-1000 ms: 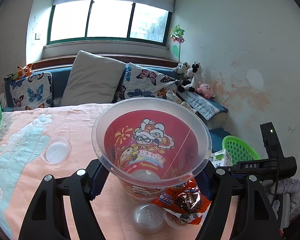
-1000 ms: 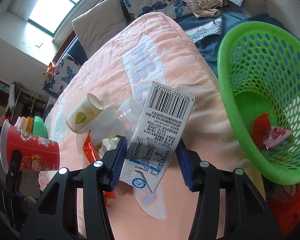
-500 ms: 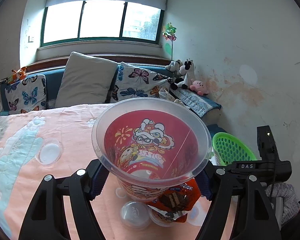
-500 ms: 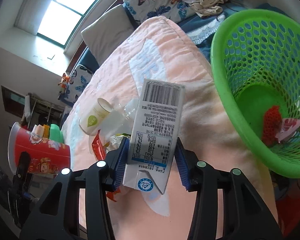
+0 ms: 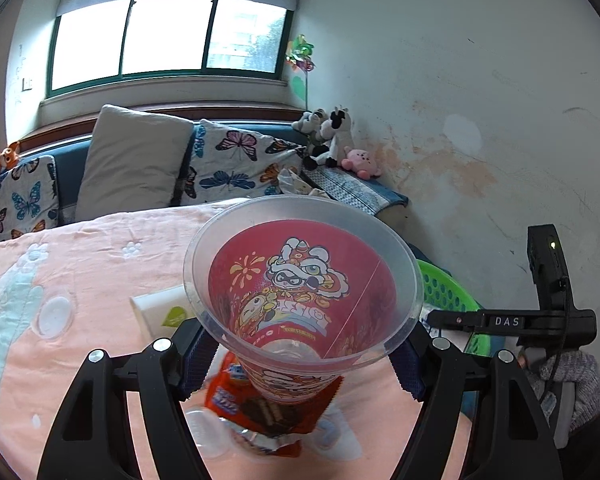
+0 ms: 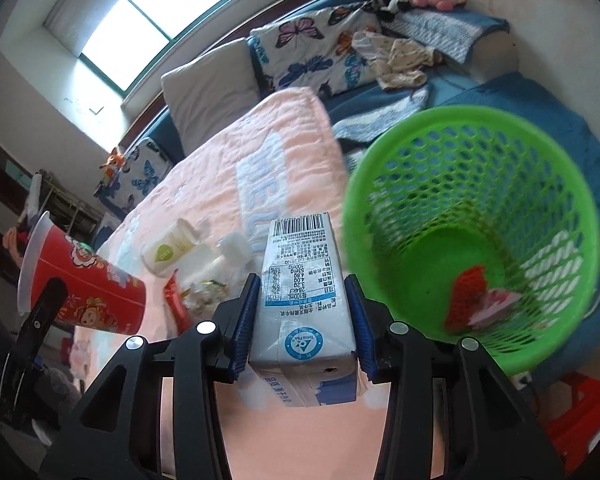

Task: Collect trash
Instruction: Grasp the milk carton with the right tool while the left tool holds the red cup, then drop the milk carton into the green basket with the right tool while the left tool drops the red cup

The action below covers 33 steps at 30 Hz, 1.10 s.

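Your right gripper [image 6: 302, 320] pinches a white milk carton [image 6: 304, 280] between its blue pads, low in the centre of the right wrist view, barcode end pointing away from you. Just right of the carton in that frame sits the green basket [image 6: 476, 152], tilted toward the camera, with a red wrapper [image 6: 470, 298] lying on its bottom.

Your left gripper [image 5: 300, 360] clamps a red printed cup [image 5: 300, 280] near its base, filling the middle of the left wrist view with its open mouth facing you. The same cup shows at the left edge of the right wrist view, held above the pink blanket [image 6: 204, 176].

Below the cup in the left wrist view lies an orange snack wrapper [image 5: 260, 408]. A cream-coloured pot [image 6: 170, 250] lies on its side on the blanket at centre left of the right wrist view.
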Motion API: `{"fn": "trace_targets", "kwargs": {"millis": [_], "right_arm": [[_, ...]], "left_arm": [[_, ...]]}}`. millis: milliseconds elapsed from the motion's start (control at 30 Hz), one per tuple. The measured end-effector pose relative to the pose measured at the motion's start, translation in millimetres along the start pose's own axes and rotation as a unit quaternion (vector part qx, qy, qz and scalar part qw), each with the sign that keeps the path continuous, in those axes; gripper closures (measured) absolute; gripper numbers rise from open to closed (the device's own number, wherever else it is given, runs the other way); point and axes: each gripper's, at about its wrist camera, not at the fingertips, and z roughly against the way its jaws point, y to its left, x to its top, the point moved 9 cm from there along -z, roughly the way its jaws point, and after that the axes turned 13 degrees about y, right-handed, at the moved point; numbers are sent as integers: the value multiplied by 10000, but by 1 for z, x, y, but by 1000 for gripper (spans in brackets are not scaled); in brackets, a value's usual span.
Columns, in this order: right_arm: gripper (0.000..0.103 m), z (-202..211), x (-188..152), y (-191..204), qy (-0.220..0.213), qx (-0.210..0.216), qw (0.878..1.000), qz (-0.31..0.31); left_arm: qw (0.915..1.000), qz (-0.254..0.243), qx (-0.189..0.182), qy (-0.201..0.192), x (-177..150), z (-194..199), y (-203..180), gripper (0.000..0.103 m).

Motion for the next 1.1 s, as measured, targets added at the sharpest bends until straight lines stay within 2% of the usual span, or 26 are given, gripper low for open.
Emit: {"fn": "trace_targets", "kwargs": {"millis": [67,200,267,500,667,867,1100], "right_arm": [[60,11,3,-13,-128,-64,9999,-43],[60,27,9,-31,-278,163,9993,-186],[60,37,12,-42,-443,54,9989,-167],[60,42,15,-74,-596,-260,9975,-284],[59,30,18,-99,-624,-785,9946,-279],[55,22,18,-119,-641,-793,9939,-431],[46,39,7,-129,-802,-971,9914,-366]], "left_arm": [[9999,-73,-75,29,2,-5,-11,31],[9996,-153,-205,109,5,-14,-30,31],[9994,-198,-246,159,7,-20,-39,31],[9981,-298,-419,339,9,-39,-66,31],[9967,-400,-557,442,14,-51,-89,31],[9941,-515,-758,578,20,-68,-115,31],[9909,-601,-923,768,22,-93,-140,31]]}}
